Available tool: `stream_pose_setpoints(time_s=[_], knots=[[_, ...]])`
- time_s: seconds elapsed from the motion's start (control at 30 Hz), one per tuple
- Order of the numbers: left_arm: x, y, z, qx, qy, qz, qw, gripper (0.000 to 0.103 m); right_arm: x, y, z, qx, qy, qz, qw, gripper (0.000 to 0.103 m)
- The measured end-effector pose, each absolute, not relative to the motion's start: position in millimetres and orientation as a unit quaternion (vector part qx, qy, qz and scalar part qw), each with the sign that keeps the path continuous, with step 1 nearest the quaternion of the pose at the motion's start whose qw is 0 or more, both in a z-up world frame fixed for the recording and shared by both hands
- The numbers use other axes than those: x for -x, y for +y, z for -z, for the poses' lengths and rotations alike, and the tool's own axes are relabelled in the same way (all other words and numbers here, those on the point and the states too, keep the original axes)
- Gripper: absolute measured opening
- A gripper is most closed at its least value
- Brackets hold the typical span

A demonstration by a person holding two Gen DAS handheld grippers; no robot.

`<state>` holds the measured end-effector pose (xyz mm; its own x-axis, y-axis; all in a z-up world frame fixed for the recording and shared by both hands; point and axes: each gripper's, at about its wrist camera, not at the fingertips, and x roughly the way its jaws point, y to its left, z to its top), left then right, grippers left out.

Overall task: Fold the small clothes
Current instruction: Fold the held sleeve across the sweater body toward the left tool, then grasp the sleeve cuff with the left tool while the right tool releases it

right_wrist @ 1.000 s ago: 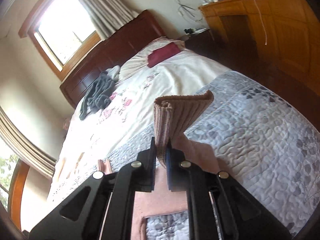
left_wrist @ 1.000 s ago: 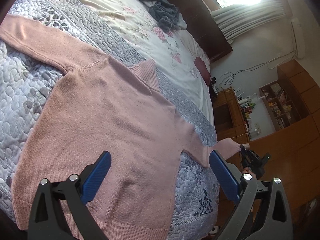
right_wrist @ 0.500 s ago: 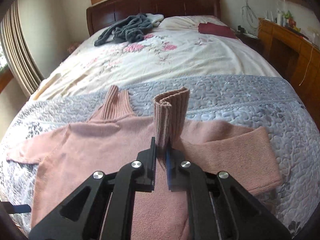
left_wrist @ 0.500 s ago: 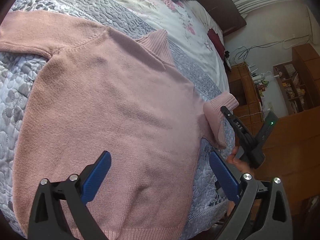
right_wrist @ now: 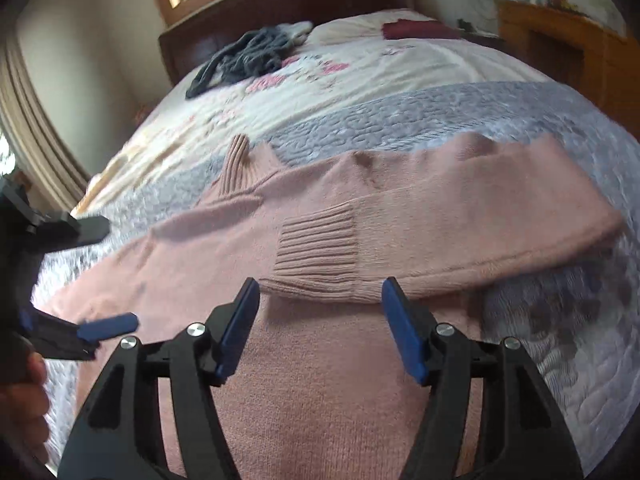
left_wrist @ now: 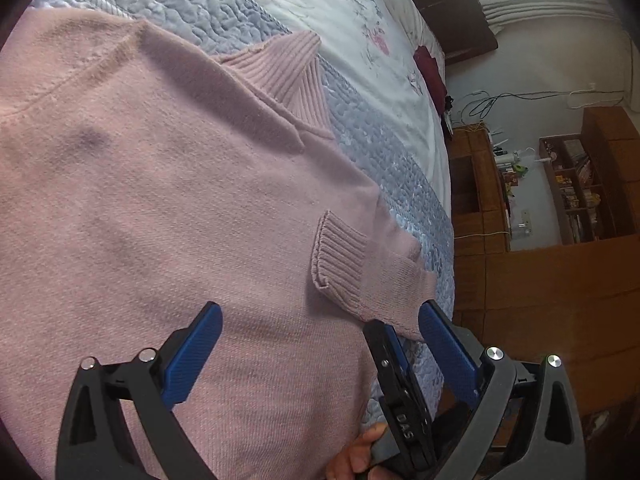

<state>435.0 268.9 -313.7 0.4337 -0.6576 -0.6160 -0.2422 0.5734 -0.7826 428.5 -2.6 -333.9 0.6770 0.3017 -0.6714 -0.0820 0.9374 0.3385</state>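
Pink knit sweater (left_wrist: 168,200) lies spread flat on the grey quilted bedspread (left_wrist: 384,148) across the foot of the bed, ribbed turtleneck collar (left_wrist: 296,72) pointing up toward the floral sheet (right_wrist: 360,76). One sleeve (right_wrist: 460,224) is folded in across the chest, its ribbed cuff (right_wrist: 316,248) lying flat on the sweater body.

Right gripper (right_wrist: 320,324) hangs just short of that cuff, blue-padded fingers (right_wrist: 400,328) spread wide and gripping nothing; the cuff sits in line with the gap between them. Whether the tips touch the knit, hard to say.

Left gripper (left_wrist: 320,344) hovers over the lower body of the sweater, its fingers (left_wrist: 196,348) spread wide too, nothing in them. In the left wrist view the right gripper shows near the folded sleeve, with a bit of the person's hand (left_wrist: 356,456) on its handle.

Up near the dark wooden headboard (right_wrist: 280,4): a crumpled grey garment (right_wrist: 244,56) and a dark red cloth (right_wrist: 416,30) on the pillow. Wooden cabinets (left_wrist: 540,272) line the wall beside the bed.
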Motion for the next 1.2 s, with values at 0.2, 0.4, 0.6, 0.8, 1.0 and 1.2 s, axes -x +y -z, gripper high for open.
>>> stream_pose_setpoints(time_s=[0.2,0.4,0.6,0.8,1.0,1.2], knots=[[-481.5,228.8,351.3,0.457,0.549,0.176,0.677,0.099,-398.6,-35.5,339.3,-0.248,0.335,-0.097,0.904,0.064],[-507.3,191.8,360.4,0.418,0.583,0.196,0.669,0.097,-392.4,-36.5,330.2,-0.276,0.316,-0.114,0.900,0.065],[-519.0,184.7,354.4,0.381,0.613,0.185,0.667,0.039,-387.1,-33.8,328.9,-0.278,0.311,-0.118,0.901,0.065],[-526.9,198.9,336.8,0.368,0.604,0.193,0.680,0.006,-385.3,-22.0,332.2,-0.263,0.320,-0.133,0.900,0.065],[-532.0,228.3,272.3,0.324,0.563,0.212,0.730,0.005,-384.4,-11.9,334.4,-0.253,0.327,-0.144,0.899,0.065],[-533.5,268.7,212.5,0.280,0.528,0.205,0.775,0.005,-384.2,-8.8,334.8,-0.254,0.328,-0.148,0.898,0.065]])
